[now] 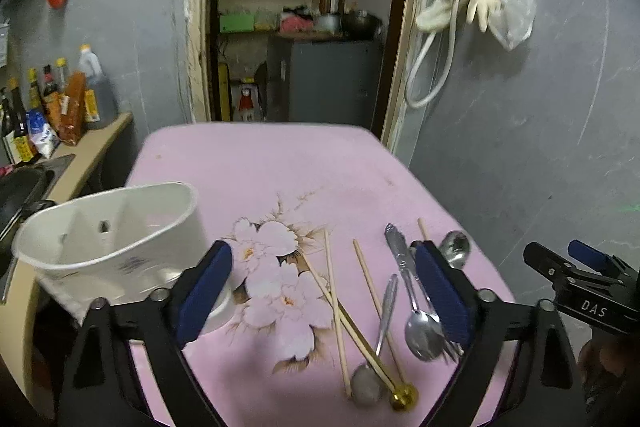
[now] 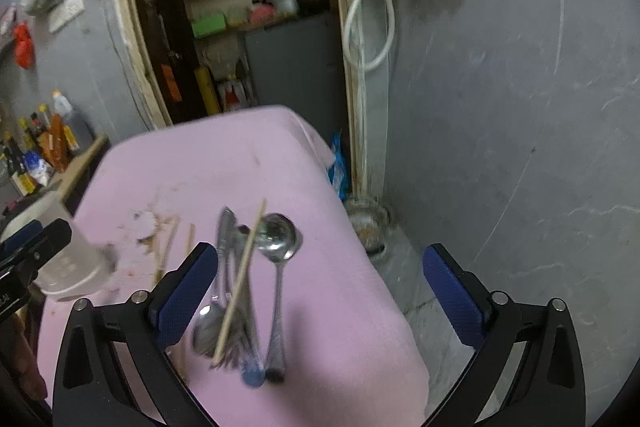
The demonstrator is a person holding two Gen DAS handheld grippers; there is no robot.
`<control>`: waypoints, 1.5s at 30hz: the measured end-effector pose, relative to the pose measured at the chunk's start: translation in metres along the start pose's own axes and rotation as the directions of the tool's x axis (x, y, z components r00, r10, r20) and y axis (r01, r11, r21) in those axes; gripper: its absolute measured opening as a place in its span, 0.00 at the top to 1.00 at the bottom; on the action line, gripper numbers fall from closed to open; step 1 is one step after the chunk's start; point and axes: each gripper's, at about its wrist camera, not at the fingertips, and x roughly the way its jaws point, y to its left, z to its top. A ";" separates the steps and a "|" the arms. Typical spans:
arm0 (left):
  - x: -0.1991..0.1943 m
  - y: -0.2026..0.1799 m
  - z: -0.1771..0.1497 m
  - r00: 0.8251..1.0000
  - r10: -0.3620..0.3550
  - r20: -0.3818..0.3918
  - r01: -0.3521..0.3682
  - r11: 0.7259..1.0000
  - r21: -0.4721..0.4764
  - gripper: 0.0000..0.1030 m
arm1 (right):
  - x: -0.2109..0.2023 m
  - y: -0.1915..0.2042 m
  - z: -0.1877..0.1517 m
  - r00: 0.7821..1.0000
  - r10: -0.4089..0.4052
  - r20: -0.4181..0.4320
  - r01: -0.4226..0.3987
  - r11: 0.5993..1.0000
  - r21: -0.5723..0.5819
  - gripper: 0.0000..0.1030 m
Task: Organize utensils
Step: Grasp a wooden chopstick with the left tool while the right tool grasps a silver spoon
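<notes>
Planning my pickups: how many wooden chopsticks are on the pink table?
3. The left chopstick crosses the gold-tipped stirrer; the middle chopstick lies just right of it; the third chopstick rests across the spoon pile. Others may be hidden.

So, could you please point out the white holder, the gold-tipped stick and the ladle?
Holder [image 1: 120, 227], left wrist view, front wall.
Gold-tipped stick [image 1: 403, 395], left wrist view, gold knob.
Ladle [image 2: 277, 233], right wrist view, bowl.

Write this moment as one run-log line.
left gripper: open, empty | right gripper: open, empty | utensils: loose on table | holder: empty
</notes>
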 end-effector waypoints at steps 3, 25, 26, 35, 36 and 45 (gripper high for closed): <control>0.035 0.002 0.001 0.997 -0.005 -0.078 0.005 1.000 0.006 0.40 | 0.028 -0.003 -0.001 0.998 0.014 -0.060 -0.014 1.000 -0.006 0.12; 0.150 0.021 -0.011 0.925 -0.044 -0.377 0.030 0.999 -0.041 0.84 | 0.101 0.024 -0.009 0.983 0.015 -0.183 -0.033 0.995 -0.097 0.26; 0.152 0.021 -0.009 0.922 -0.044 -0.385 0.030 0.999 -0.043 0.84 | 0.103 0.027 -0.008 0.984 0.005 -0.180 -0.024 0.994 -0.106 0.26; 0.166 0.018 0.004 0.900 -0.035 -0.436 0.013 0.999 -0.051 0.86 | 0.112 0.033 -0.005 0.987 -0.051 -0.153 0.037 0.995 -0.097 0.27; 0.166 0.017 0.004 0.899 -0.036 -0.437 0.013 0.998 -0.054 0.92 | 0.112 0.032 -0.005 0.987 -0.051 -0.151 0.038 0.995 -0.090 0.27; 0.162 0.012 0.011 0.902 -0.039 -0.429 -0.009 0.994 -0.109 0.98 | 0.112 0.034 -0.005 0.990 -0.064 -0.124 0.056 0.996 -0.066 0.39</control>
